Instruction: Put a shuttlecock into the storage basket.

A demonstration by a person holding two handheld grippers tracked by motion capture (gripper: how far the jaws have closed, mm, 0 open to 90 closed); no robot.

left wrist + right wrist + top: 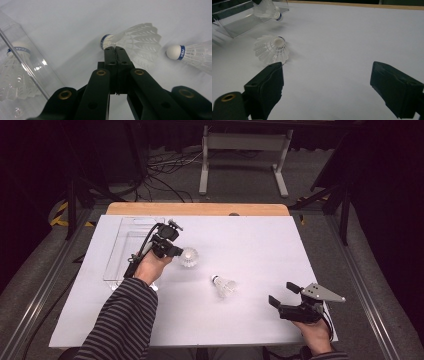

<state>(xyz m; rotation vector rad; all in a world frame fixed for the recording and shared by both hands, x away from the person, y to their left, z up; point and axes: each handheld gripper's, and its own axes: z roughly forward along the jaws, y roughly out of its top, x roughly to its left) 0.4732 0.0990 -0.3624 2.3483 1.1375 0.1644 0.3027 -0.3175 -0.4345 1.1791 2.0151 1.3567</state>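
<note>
My left gripper (177,252) is shut, its jaws pinching a white shuttlecock (190,256) at the feather base beside the blue-banded cork (106,41). That shuttlecock (265,8) hangs a little above the white table beside a clear plastic box (127,247). A second shuttlecock (224,286) lies on its side mid-table; it also appears at the right edge of the left gripper view (195,53) and in front of the right gripper (270,48). My right gripper (282,293) rests near the front right corner, open and empty (327,75).
The clear box (25,72) holds another shuttlecock (15,65) behind its wall. A white sheet (250,240) covers the table, with a wooden edge (200,209) at the back. Cables and a white stand (245,155) sit on the floor beyond.
</note>
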